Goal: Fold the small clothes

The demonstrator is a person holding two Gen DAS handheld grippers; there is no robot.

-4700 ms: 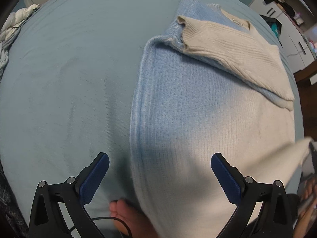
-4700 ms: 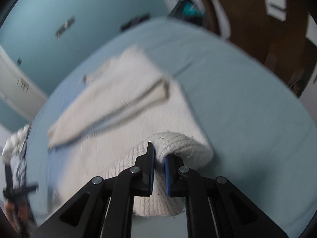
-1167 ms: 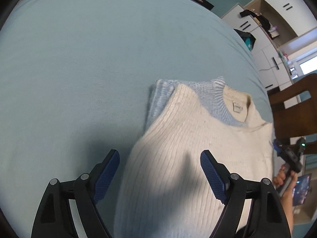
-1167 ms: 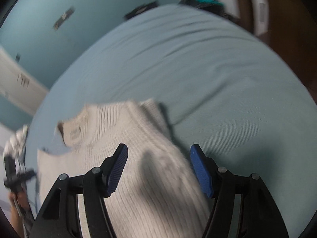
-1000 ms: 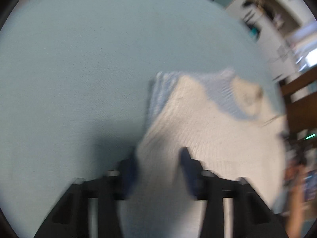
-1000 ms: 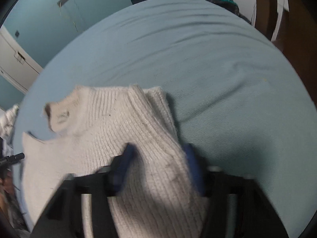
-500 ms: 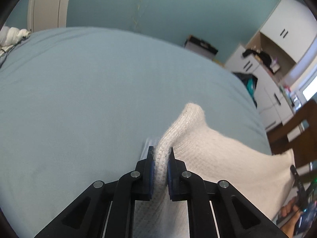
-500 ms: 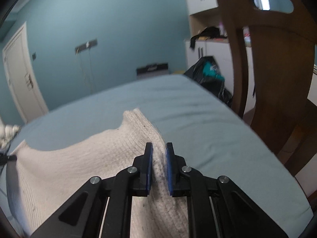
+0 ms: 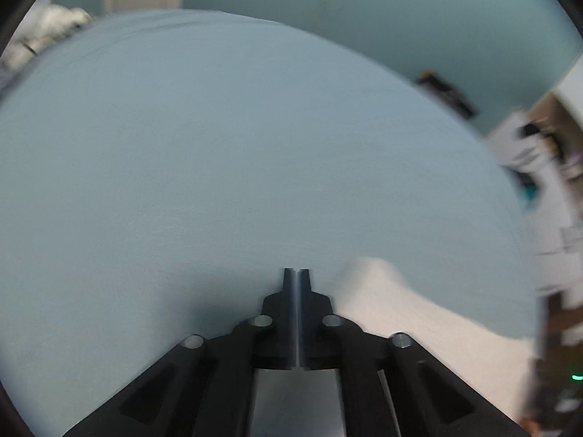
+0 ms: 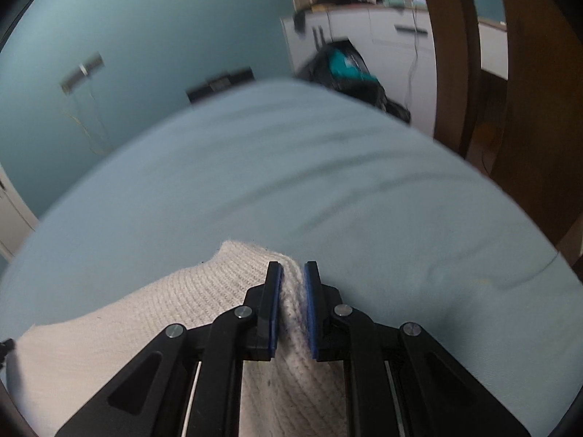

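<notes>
A cream knit sweater lies on the light blue bed. My right gripper is shut on a raised ridge of its fabric, which bunches up between the blue pads. In the left wrist view the sweater shows as a blurred pale shape to the right of my left gripper. That gripper's jaws are pressed flat together with no cloth between them, over the bare bed.
A brown wooden chair stands close at the bed's right side. White cabinets and a dark bag sit beyond the far edge. A white cloth bundle lies at the bed's far left.
Half a second ago the left jaws pinched the sweater's edge; now they are shut on nothing and the sweater lies to their right. The right gripper still holds its fold.
</notes>
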